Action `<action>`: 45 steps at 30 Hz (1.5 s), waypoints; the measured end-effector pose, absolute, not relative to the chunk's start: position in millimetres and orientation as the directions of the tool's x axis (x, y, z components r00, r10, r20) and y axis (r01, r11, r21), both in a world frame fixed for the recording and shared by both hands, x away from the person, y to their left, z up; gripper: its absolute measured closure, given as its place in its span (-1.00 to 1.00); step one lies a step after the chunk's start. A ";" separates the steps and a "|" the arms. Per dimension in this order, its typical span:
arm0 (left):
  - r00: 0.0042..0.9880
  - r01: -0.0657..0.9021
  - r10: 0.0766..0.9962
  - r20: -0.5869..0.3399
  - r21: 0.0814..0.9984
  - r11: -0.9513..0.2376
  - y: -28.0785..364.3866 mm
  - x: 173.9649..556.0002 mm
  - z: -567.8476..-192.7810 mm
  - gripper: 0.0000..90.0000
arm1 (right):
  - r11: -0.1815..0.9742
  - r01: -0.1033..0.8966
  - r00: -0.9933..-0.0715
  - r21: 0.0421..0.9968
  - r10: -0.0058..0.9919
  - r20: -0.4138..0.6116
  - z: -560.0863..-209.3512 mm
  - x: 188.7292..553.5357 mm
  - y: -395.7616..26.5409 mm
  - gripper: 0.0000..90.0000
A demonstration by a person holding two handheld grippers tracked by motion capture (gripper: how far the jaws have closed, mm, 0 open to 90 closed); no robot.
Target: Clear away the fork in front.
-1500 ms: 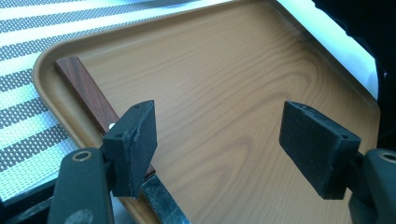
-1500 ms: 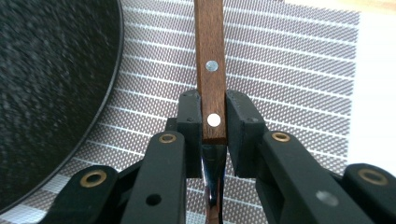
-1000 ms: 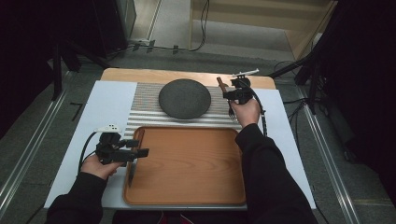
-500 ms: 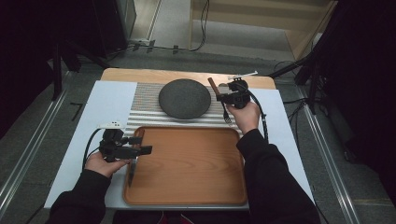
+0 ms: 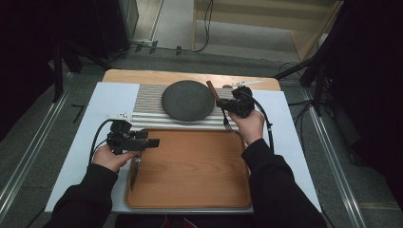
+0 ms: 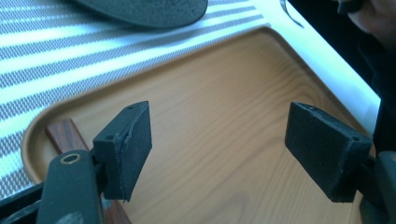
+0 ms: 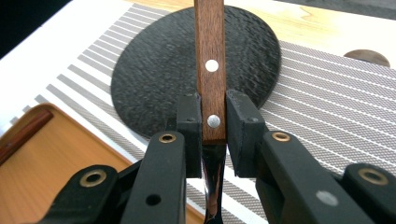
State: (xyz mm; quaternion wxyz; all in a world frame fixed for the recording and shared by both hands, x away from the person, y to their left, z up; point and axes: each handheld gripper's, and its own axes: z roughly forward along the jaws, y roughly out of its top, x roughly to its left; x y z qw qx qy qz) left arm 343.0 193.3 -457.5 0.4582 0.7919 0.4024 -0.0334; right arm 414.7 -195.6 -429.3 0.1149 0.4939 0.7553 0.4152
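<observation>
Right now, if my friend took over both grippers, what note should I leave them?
Left hand-held gripper: jaws open, nothing between them, over the left edge of the wooden tray.
Right hand-held gripper: shut on the wooden handle of a fork, tines hanging down, lifted beside the dark round plate on the striped placemat.
Done: a knife with a wooden handle lies along the tray's left side.
Left: probably the fork goes into the tray too; the plate is untouched.
</observation>
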 end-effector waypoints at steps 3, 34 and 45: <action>0.680 0.660 0.606 -0.412 0.704 -0.262 189.6 347.3 -452.3 -0.47 | 0.175 0.639 -0.503 0.749 0.832 0.235 -428.6 410.1 -193.3 0.67; 0.681 0.616 0.630 -0.374 0.758 -0.216 153.5 378.2 -421.2 -0.44 | 0.198 0.588 -0.594 0.784 0.763 0.253 -435.8 382.4 -169.0 0.67; 0.688 0.604 0.617 -0.382 0.773 -0.193 146.4 372.3 -416.8 -0.44 | 0.214 0.555 -0.640 0.804 0.727 0.248 -436.2 366.5 -151.3 0.67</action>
